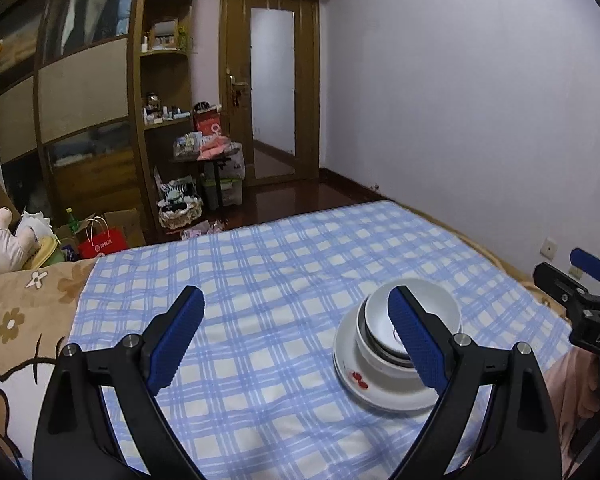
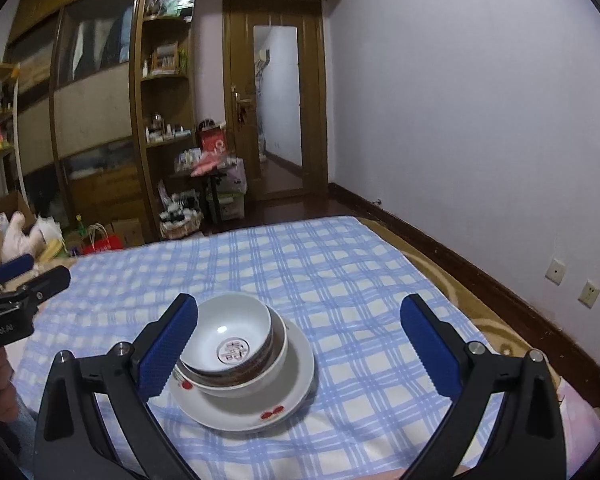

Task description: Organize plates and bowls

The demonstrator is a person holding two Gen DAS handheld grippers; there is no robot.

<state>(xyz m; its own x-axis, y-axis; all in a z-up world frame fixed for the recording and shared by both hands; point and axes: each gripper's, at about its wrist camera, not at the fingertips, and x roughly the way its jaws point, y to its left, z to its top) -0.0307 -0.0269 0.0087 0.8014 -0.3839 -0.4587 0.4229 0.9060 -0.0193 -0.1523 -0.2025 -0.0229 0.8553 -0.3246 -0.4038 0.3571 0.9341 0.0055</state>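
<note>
Left claw (image 1: 296,340) stands spread and empty; its right finger hides part of the nested bowls (image 1: 412,320) on the plate (image 1: 364,384) at four o'clock on the checked bedsheet (image 1: 260,280)

Right claw (image 2: 300,348) likewise gapes, gripping nothing; its left finger covers the bowls' (image 2: 236,340) left rim at seven o'clock, the plate (image 2: 292,396) beneath them

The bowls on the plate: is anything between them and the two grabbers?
No. The bowls sit nested on the plate, and nothing visible lies on the checked cloth between them and the open left gripper or right gripper.
</note>
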